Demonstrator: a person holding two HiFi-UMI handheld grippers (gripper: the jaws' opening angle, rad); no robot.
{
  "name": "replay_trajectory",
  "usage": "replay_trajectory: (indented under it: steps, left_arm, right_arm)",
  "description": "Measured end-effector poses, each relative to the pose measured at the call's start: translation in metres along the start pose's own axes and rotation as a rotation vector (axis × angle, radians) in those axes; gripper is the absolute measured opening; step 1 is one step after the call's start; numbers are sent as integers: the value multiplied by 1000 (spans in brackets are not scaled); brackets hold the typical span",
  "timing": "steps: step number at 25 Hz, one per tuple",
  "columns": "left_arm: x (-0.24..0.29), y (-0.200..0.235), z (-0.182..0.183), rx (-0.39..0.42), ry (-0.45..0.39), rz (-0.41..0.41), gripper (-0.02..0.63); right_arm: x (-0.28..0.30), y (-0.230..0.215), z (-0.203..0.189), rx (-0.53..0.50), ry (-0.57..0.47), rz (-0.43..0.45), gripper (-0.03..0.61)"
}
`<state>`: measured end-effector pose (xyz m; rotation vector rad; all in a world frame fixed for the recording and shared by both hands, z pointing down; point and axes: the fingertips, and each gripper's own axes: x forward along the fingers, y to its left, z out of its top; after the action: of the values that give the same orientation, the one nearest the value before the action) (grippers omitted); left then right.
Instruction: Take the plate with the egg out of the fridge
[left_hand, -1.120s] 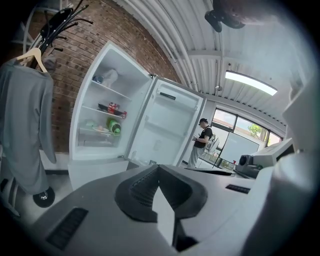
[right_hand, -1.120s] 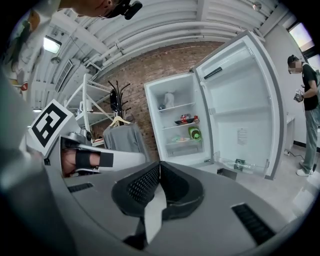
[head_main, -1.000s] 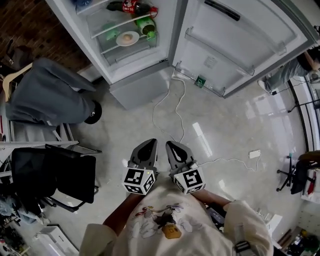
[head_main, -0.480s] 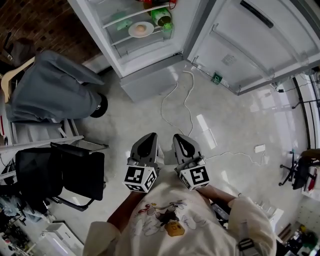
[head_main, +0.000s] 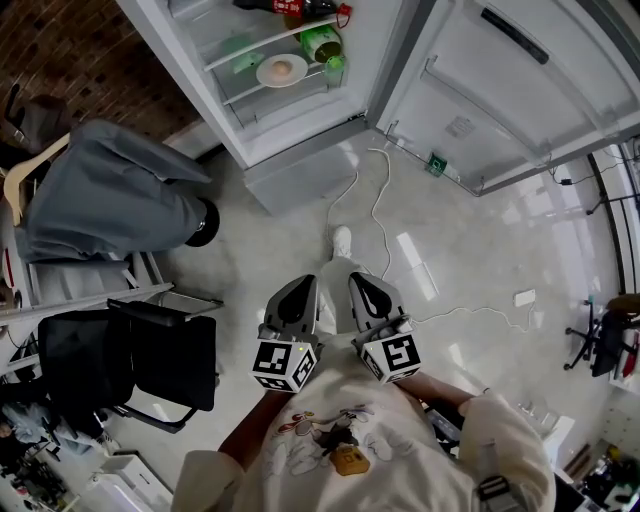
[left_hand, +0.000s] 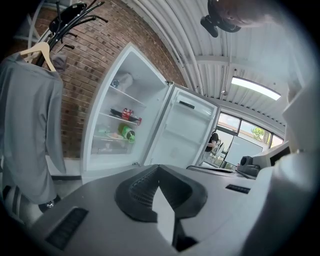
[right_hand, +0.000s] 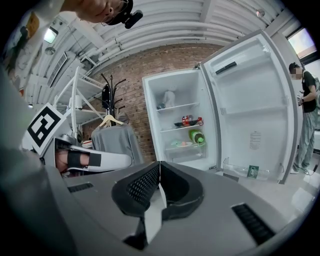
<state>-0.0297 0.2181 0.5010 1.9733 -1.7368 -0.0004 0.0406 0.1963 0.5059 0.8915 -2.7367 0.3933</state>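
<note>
Pale glossy floor (head_main: 480, 260), brick wall behind. Fridge (head_main: 300, 175) stands open, door swung wide. Plate (head_main: 264, 74) with the egg (head_main: 284, 68) sits mid-shelf (head_main: 300, 84), green bottle (head_main: 322, 42) just beside it on the door side.

Left gripper (head_main: 300, 288) and right gripper (head_main: 357, 284): both empty, jaws pressed together, side by side near the chest, well apart from the fridge.

Step in hand, as judged: approach.
- Mind the white cable (head_main: 378, 215) on the floor between.
- Spread one gripper's jaws before reaching in.
- Take the plate by its near rim, clear of the bottle.
- Keep it level so the egg does not roll.
</note>
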Motion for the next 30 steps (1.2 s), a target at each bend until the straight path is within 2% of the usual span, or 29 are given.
replay_trajectory:
  steps: [8, 17, 23, 28, 30]
  left_arm:
    - [32, 12, 17, 33, 9, 8, 9]
    - [105, 32, 61, 63, 7, 0, 9]
    - [151, 48, 89, 73, -2, 4, 9]
    - [189, 58, 107, 65, -15, -8, 9]
    - [192, 66, 111, 65, -10, 11, 9]
  right_arm:
    - [37, -22, 17, 15, -22, 21, 6]
    - [102, -79, 59, 52, -50, 6, 6]
    - [146, -106, 88, 53, -65, 30, 6]
    - [173, -136, 100, 46, -64, 15, 6]
    - [184, -135, 103, 52, -60, 36, 6]
